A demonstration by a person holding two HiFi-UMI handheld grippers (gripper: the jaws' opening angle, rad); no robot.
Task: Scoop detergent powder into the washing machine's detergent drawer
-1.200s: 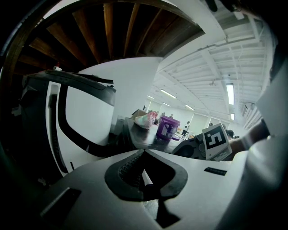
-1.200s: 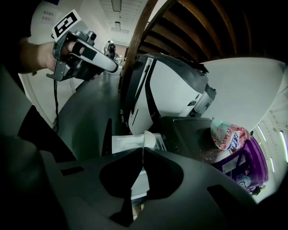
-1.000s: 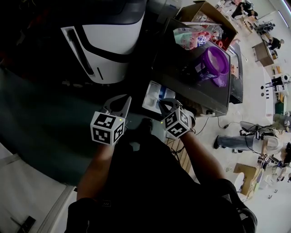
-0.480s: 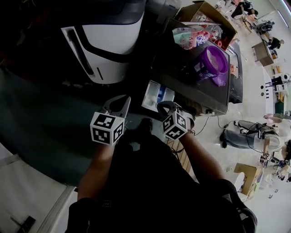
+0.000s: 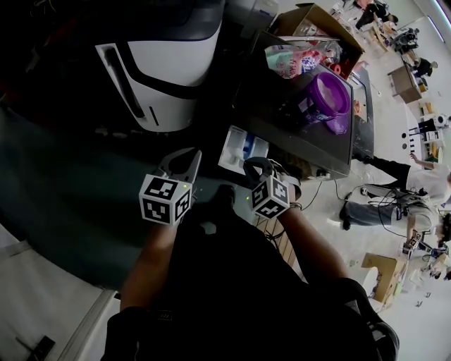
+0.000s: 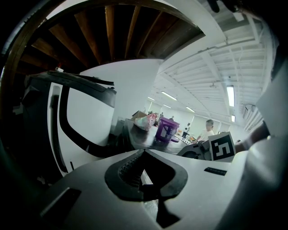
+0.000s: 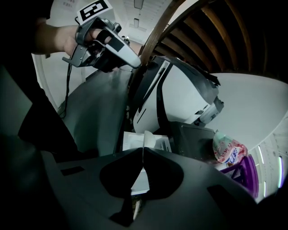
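In the head view the white washing machine (image 5: pixel 162 70) stands at the upper left. Its white detergent drawer (image 5: pixel 242 147) juts out beside a dark cabinet top (image 5: pixel 282 130). On that top sit a purple tub (image 5: pixel 331 99) and a pink-green bag (image 5: pixel 299 58). My left gripper (image 5: pixel 186 161) is shut and empty, left of the drawer. My right gripper (image 5: pixel 256 167) is shut at the drawer's near edge. In the right gripper view a white upright part of the drawer (image 7: pixel 153 140) stands just past the shut tips of the right gripper (image 7: pixel 143 150); I cannot tell whether they touch.
A cardboard box (image 5: pixel 317 21) stands behind the bag. A cable (image 5: pixel 320 185) hangs off the cabinet's right side. People (image 5: pixel 394 201) and cluttered desks fill the floor at the far right. Wooden slats (image 5: pixel 280 240) lie under my right arm.
My right gripper has shifted a little to the left, toward the drawer. The left gripper has stayed put. A person in the background has moved across the floor.
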